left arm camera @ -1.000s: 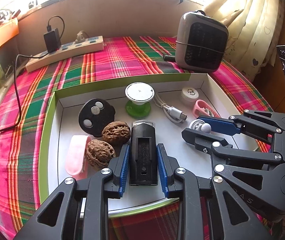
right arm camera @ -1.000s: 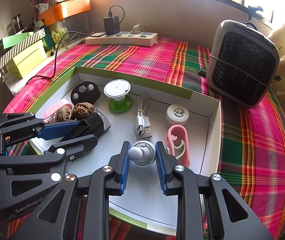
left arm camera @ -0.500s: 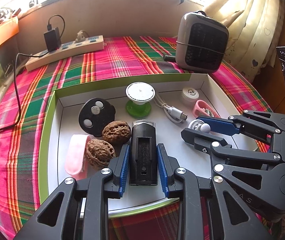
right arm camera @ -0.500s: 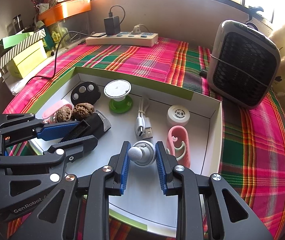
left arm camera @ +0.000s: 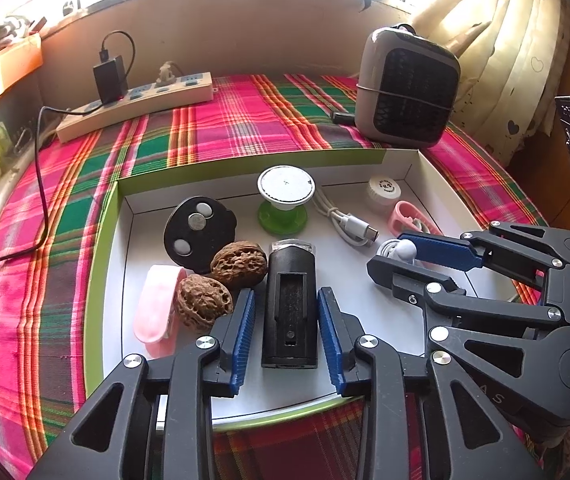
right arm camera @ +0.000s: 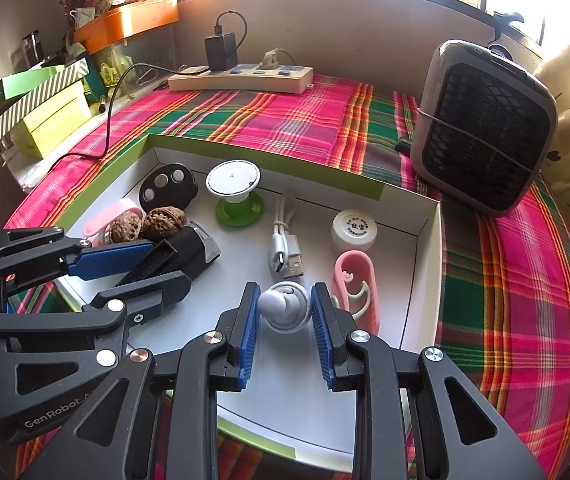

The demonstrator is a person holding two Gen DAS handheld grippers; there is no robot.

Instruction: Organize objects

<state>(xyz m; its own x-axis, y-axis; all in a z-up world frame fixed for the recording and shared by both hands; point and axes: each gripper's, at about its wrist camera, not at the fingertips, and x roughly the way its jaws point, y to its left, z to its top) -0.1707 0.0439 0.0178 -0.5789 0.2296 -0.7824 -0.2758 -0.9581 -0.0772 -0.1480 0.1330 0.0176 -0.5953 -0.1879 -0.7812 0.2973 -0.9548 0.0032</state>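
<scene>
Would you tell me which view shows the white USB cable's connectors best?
The right wrist view: the white USB cable lies unobstructed in the box, both plugs facing the camera. In the left wrist view the cable is smaller, and only one plug is clear.

both wrist views sit low and close, facing the window wall — sharing the white tray [left arm camera: 125,280] [right arm camera: 425,272].

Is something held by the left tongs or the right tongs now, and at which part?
Nothing is clearly held. The left tongs flank the black device with gaps at both sides. The right tongs flank the white earbud; contact cannot be told.
</scene>
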